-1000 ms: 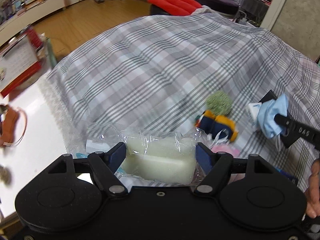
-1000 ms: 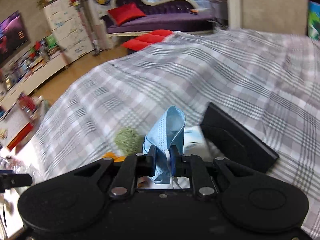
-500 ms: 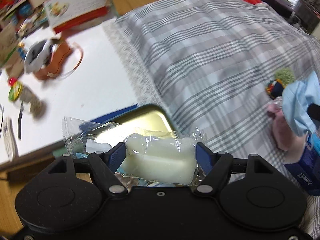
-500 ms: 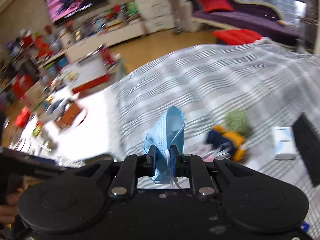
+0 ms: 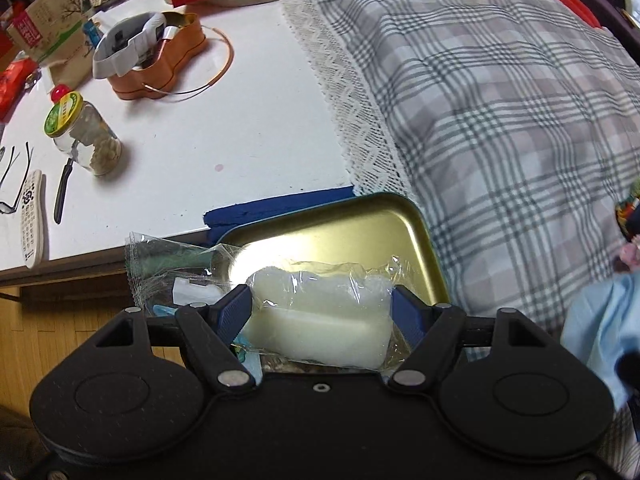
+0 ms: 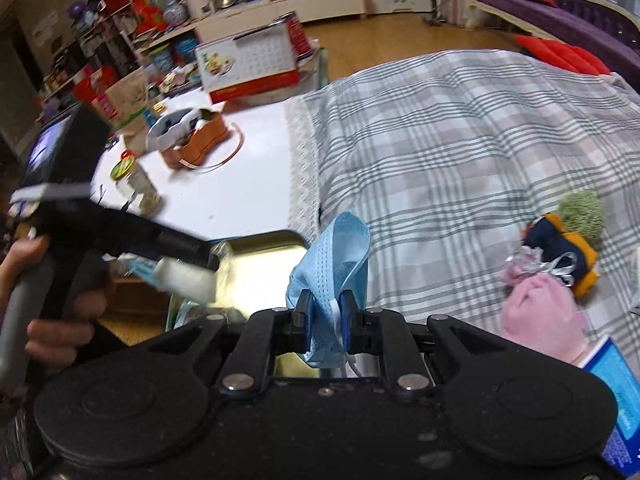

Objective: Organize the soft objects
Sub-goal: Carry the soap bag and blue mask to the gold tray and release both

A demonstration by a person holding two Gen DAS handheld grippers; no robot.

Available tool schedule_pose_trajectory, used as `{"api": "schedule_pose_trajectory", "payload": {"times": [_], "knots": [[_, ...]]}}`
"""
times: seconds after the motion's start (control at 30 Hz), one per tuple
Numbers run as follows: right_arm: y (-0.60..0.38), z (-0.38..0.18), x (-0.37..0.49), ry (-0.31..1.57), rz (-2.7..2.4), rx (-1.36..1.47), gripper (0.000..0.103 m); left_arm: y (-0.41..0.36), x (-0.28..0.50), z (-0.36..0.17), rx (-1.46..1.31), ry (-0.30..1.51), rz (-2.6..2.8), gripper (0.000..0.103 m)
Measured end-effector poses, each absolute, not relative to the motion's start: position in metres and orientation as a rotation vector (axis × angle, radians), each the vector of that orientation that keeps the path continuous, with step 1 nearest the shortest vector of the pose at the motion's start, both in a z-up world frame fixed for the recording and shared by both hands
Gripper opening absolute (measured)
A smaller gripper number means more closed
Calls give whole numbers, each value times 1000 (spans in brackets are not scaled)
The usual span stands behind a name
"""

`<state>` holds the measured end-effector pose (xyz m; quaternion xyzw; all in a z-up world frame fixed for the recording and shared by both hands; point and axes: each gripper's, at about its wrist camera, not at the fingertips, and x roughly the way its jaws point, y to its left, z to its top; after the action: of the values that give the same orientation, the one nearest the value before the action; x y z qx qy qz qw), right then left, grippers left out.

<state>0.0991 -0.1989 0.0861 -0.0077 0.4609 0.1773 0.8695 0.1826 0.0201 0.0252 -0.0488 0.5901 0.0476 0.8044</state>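
**Holding two soft items over gold tray**

Noting plaid blanket [image 6: 460, 152], broad and mostly bare; lace hem beside white table [image 5: 224, 120]. Open tabletop between orange tin [image 5: 156, 60] and gold tray [image 5: 360, 232], which sits at the table's blue-taped edge, against the hem. Left gripper [image 5: 320, 312] clamped on pale sponge in clear crinkled wrap [image 5: 320, 312], above tray's near rim. Right gripper [image 6: 326, 320] pinched on blue face mask [image 6: 336, 256], pleated, folded upward, close to tray. Pink pouch [image 6: 536, 312] and plush toy [image 6: 568, 244] lying on blanket, well apart from tray.
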Motion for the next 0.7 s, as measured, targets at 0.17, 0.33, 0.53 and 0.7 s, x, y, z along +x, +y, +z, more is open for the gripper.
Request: {"api": "schedule_pose_trajectory", "payload": {"times": [0.17,0.33,0.53,0.7], "knots": [[-183,78,97,961,422,-37,14,27,186,16,-119,1272,144,78],[-171,70,95,968,476,-47,14,27,179,12,-101,1281,151,79],[-158,61,92,970,525,-64,15,30,168,14,-98,1266,183,79],[-148,52,89,940,530,-98,52,31,160,14,-77,1258,203,79]]}}
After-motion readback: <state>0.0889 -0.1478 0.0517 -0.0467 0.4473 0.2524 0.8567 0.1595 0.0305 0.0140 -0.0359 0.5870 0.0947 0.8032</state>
